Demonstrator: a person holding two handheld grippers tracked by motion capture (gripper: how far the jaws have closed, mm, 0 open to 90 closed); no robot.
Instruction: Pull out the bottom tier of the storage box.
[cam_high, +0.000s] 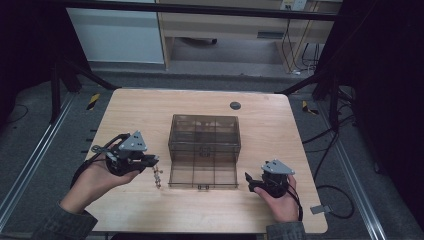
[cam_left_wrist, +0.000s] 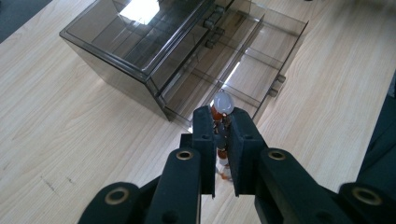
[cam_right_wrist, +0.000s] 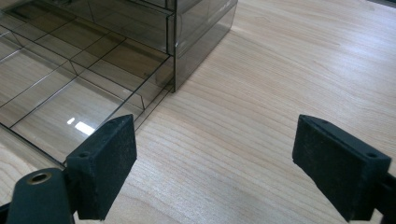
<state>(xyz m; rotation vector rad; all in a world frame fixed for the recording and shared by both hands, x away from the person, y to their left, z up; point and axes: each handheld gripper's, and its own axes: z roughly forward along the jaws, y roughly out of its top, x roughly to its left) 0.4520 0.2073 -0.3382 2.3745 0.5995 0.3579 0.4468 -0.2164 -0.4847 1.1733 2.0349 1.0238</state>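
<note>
my left gripper (cam_left_wrist: 222, 140) is clamped on a small beaded trinket (cam_left_wrist: 221, 122), the jaws drawn close with the piece pinched between them. in the left gripper view a pale round bead at its top pokes out just past the jaw tips, and orange and clear beads run down the narrow gap between the pads. in the high view the trinket (cam_high: 158, 176) hangs down from that gripper (cam_high: 152, 161), a thin string of beads over the table (cam_high: 140, 110), just off the near left corner of the box (cam_high: 203, 134); i cannot tell whether its lower end touches the wood. the box is smoky clear plastic, and its drawer (cam_high: 202, 175) is pulled out toward me, split into compartments by thin walls. seen along my left jaws, the drawer (cam_left_wrist: 243, 70) lies beyond and slightly above the trinket, near it but apart. my right gripper (cam_high: 254, 182) sits on the other side of the drawer, low by the table, its jaws spread wide with nothing between them. in the right gripper view bare wood shows between the two pads (cam_right_wrist: 106, 163), and the drawer (cam_right_wrist: 70, 88) lies off to the left of them, close to the left pad.
</note>
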